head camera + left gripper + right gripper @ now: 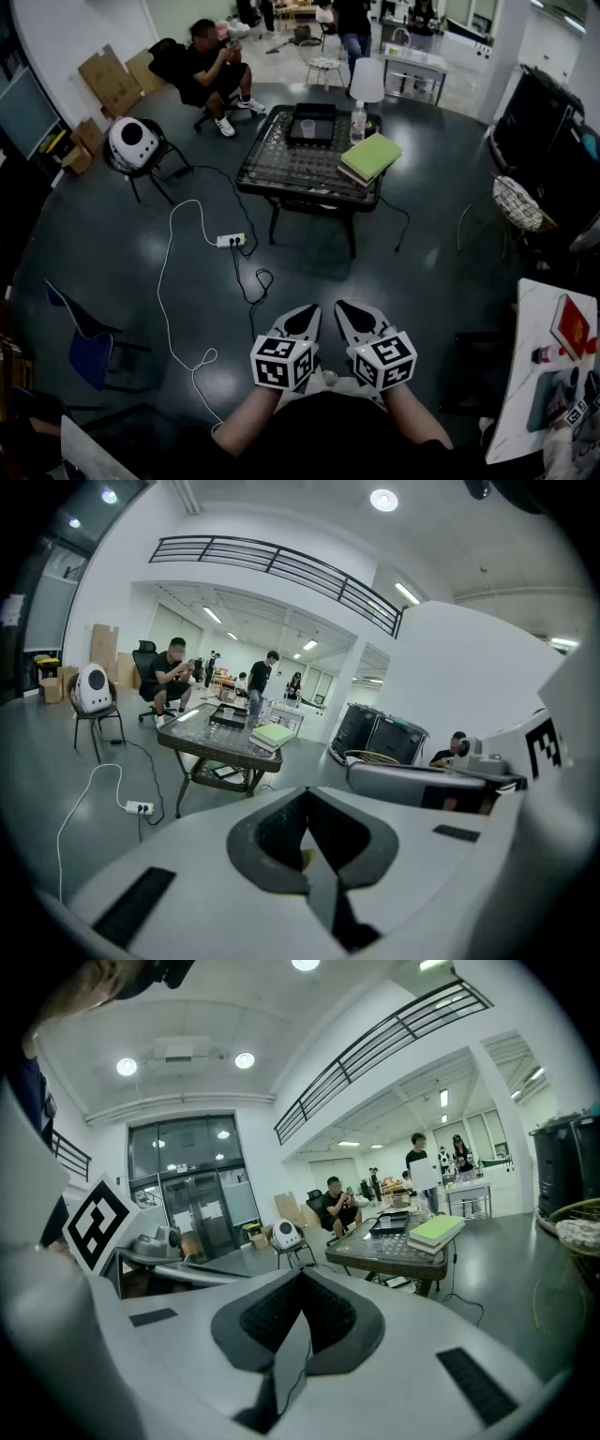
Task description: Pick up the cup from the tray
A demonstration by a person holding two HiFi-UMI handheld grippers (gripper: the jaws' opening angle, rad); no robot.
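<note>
A clear cup (pixel 307 128) stands in a black tray (pixel 310 137) at the far end of a dark glass-topped table (pixel 291 169), well ahead of me across the floor. Both grippers are held close to my body, far short of the table. My left gripper (pixel 302 322) is shut with nothing between its jaws, and my right gripper (pixel 350 317) beside it is also shut and empty. In the left gripper view the gripper (pixel 305 796) points toward the table, where the tray (pixel 228 717) shows small. The right gripper view has the gripper (pixel 300 1276) and the tray (pixel 389 1224).
On the table lie green books (pixel 369 157), with a bottle (pixel 357 122) and a white lamp (pixel 366 81) behind them. A power strip (pixel 231 240) and a white cable lie on the floor. A seated person (pixel 214 62), a blue chair (pixel 89 347), a wire basket (pixel 517 202) and a white table (pixel 534 375) surround the open floor.
</note>
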